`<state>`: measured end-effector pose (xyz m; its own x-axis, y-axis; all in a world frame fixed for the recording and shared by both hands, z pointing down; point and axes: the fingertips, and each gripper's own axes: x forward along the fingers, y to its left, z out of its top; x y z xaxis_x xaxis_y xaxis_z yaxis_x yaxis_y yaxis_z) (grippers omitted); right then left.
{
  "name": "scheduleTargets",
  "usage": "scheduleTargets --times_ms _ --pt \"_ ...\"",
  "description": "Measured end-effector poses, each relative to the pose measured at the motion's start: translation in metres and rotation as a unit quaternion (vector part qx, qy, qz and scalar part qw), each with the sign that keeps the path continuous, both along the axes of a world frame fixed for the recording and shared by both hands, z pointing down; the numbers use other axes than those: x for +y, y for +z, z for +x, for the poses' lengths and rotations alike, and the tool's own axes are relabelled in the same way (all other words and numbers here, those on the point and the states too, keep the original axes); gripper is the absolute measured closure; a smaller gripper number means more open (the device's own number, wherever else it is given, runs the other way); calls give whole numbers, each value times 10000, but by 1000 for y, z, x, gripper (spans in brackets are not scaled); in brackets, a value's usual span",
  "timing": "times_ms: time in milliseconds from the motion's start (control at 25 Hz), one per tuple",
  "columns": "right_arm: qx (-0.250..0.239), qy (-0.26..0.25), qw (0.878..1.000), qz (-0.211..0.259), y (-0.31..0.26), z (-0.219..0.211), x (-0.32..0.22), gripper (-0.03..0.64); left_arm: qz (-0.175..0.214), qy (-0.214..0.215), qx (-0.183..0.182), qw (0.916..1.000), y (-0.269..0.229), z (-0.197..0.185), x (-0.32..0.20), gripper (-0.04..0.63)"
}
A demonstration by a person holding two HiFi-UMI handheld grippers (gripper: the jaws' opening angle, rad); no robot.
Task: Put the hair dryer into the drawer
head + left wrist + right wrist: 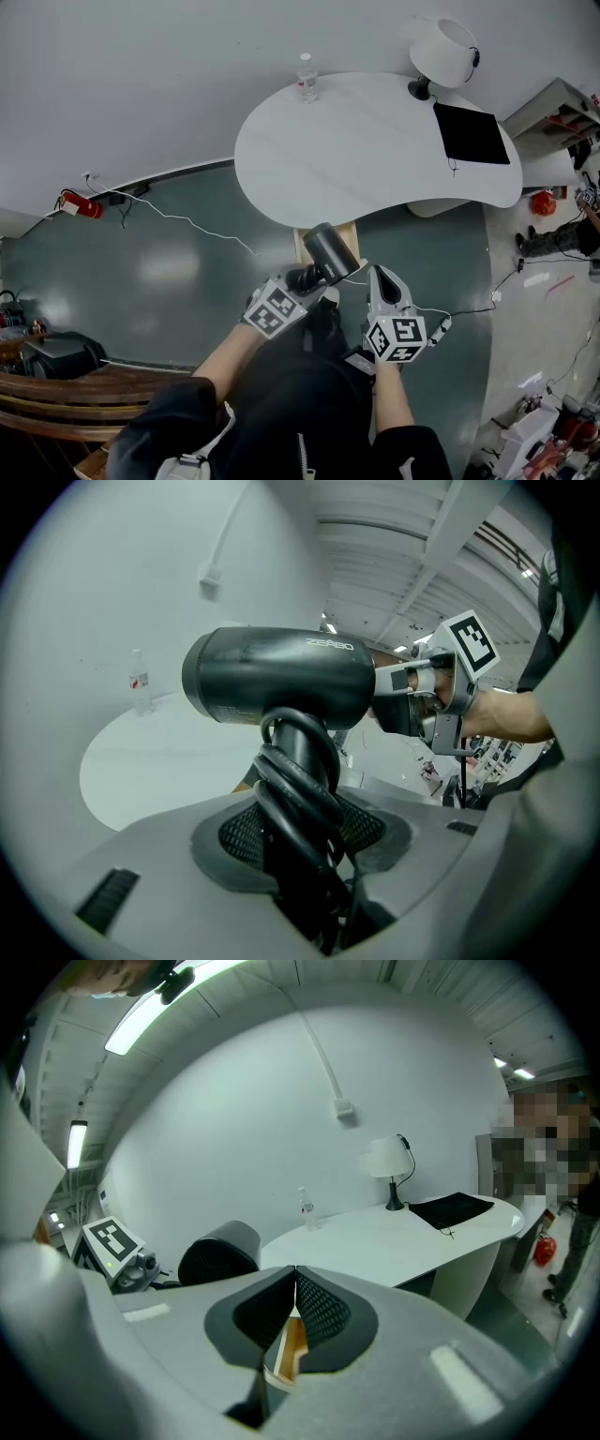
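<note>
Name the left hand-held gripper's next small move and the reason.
Probably lower the left hand-held gripper toward the wooden drawer. It is shut on the hair dryer by its cord-wrapped handle, apparently above that drawer, and the right hand-held gripper is shut and empty.

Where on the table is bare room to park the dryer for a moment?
The table is bare across its middle and left lobe, from the water bottle at the far edge across to the black mat. The right end is crowded: the mat and, behind it, the lamp.
</note>
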<state>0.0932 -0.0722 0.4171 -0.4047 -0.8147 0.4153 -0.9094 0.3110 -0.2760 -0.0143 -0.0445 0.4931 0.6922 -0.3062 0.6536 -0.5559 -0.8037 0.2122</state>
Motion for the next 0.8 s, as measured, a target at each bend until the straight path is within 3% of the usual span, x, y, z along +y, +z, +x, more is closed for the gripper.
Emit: scheduleTargets --times_ms 280,800 --pt "-62 -12 10000 -55 3 10 -6 612 -42 -28 -38 10000 3 6 -8 408" --pt "-30 -92 9997 -238 26 23 -3 612 42 401 -440 9982 23 19 -19 408"
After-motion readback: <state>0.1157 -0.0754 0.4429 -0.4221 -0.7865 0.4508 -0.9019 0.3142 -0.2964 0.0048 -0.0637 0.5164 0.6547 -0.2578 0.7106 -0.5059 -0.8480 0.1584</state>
